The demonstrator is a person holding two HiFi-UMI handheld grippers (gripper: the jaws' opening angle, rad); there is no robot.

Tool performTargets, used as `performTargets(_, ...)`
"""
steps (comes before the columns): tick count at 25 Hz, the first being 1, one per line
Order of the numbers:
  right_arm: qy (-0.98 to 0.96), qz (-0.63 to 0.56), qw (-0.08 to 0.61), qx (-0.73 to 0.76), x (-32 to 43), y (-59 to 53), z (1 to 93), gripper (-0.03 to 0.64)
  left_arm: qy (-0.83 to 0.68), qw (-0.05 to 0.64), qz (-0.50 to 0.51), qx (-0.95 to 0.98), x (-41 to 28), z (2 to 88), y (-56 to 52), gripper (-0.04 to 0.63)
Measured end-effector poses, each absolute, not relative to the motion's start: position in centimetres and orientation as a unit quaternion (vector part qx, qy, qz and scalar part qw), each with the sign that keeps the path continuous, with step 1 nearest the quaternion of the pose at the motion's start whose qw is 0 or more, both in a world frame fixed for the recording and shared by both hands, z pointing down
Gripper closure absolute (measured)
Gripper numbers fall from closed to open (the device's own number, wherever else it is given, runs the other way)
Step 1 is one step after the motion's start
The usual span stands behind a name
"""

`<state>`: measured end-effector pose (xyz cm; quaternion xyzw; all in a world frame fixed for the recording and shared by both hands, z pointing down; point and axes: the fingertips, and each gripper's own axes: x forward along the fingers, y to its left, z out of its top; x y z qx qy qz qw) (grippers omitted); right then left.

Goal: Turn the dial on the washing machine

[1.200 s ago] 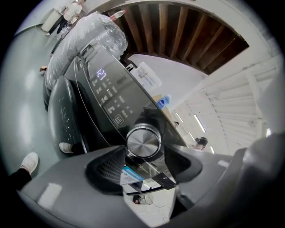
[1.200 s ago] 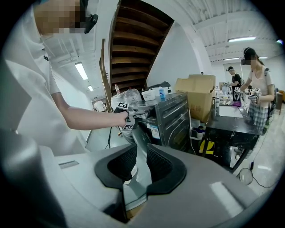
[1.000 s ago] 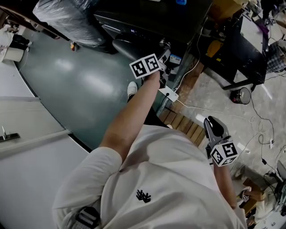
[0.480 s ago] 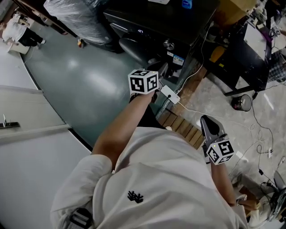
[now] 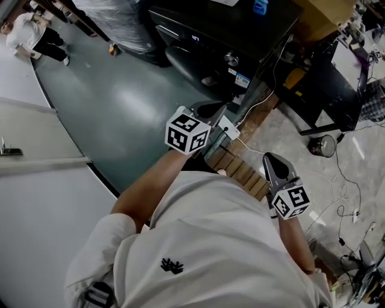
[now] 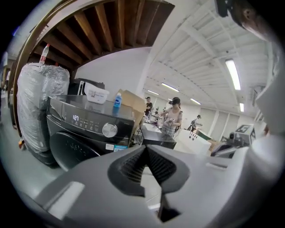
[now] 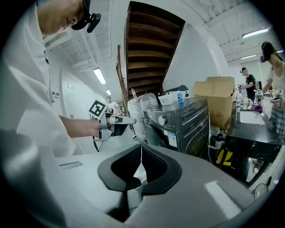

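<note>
The black washing machine [image 5: 222,36] stands at the top of the head view, its round silver dial [image 5: 229,58] on the front panel. My left gripper [image 5: 219,109] hangs well short of the machine, below the dial, jaws shut on nothing. In the left gripper view the dial [image 6: 109,130] lies left of and beyond the shut left gripper [image 6: 146,148]. Low at the person's right side is my right gripper [image 5: 269,157], also shut and empty. The right gripper view has the dial [image 7: 163,120] far off and the left gripper [image 7: 129,120] out in front of the machine.
On top of the machine stands a blue bottle [image 5: 260,6]. To its left is a plastic-wrapped bundle [image 5: 114,24]. A white power strip [image 5: 228,127] and a wooden pallet [image 5: 243,171] lie on the floor below it. A black desk [image 5: 328,84] and a cardboard box [image 5: 325,15] stand to the right.
My left gripper has drawn back from the dial towards the person's body, and its jaws have closed. The right gripper has barely moved.
</note>
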<state>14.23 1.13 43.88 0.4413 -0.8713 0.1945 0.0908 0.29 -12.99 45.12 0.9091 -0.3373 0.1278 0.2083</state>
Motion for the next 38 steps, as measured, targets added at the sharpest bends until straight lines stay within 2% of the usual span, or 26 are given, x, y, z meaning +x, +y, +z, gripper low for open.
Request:
performTargets(8,-0.884,0.189,0.091,0.418,13.3,1.2,43.4,0.615,-0.312,0.161,0.152,0.924,0.3,43.7,-8.4,0.540)
performTargets(38,-0.903,0.175,0.105,0.377,10.1,1.5,43.6,0.615,-0.301,0.151,0.178,0.925,-1.5,44.7,-4.3,0.540)
